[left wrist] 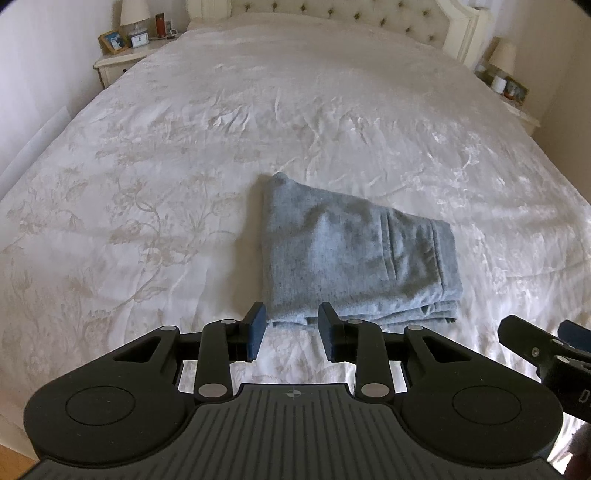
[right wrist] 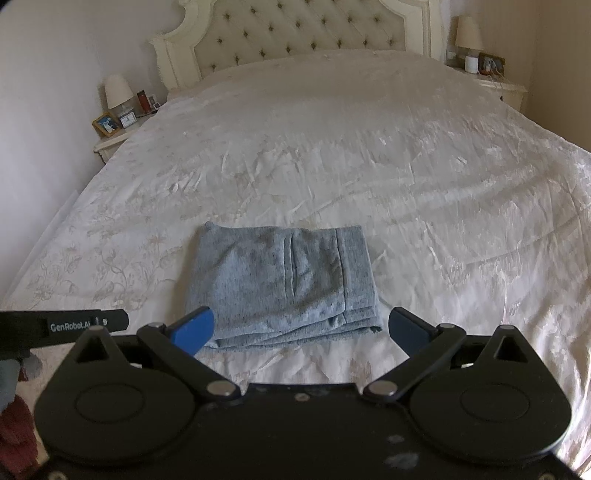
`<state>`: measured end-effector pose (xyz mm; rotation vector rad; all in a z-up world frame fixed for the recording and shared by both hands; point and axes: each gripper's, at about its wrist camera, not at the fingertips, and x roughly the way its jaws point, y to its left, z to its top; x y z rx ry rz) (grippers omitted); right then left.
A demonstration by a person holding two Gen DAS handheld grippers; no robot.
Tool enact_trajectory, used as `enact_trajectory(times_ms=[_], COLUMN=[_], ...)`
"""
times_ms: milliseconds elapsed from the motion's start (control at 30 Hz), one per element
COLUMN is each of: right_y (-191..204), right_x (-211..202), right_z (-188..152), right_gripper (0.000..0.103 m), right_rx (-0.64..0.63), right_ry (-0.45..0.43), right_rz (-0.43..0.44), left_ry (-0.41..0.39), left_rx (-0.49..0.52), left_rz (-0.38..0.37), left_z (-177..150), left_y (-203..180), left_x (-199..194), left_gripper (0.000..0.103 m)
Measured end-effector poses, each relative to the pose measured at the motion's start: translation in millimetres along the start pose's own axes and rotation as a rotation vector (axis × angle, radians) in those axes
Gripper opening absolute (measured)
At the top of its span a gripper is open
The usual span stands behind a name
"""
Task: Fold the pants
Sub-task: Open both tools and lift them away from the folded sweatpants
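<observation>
White floral bedding covers the bed (left wrist: 184, 166), whose tufted headboard (right wrist: 295, 33) sits at twelve o'clock, with nightstands at ten and two o'clock carrying lamps and photo frames. On the near part of the bed lie the grey pants (left wrist: 354, 254), already folded into a compact stack, their layered edges toward six o'clock, probably so the bundle stays within easy reach at the foot of the bed.

The left claw (left wrist: 291, 330) hovers just short of the stack's near-left corner, its jaws partly apart and holding nothing. The right claw (right wrist: 301, 328) is spread wide, framing the near edge of the pants without touching them, also empty. Both appear clear of the cloth, which suggests the folding is essentially finished; only a tidying press may remain.
</observation>
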<state>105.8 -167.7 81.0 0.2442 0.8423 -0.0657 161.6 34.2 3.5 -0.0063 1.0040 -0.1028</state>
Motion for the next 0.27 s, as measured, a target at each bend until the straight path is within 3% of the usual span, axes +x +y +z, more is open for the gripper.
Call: enact_trajectory(times_ms=[267], right_y=[-1.4], right_x=[1.6], right_z=[-1.2], right_gripper=[0.103], right_rx=[0.013], right_ry=[0.007], right_rz=[-0.007], left_ry=[-0.034], left_rx=[0.009], left_rz=[0.016], left_z=[2.2], left_y=[1.5], left_x=[0.4], left_gripper=[0.03])
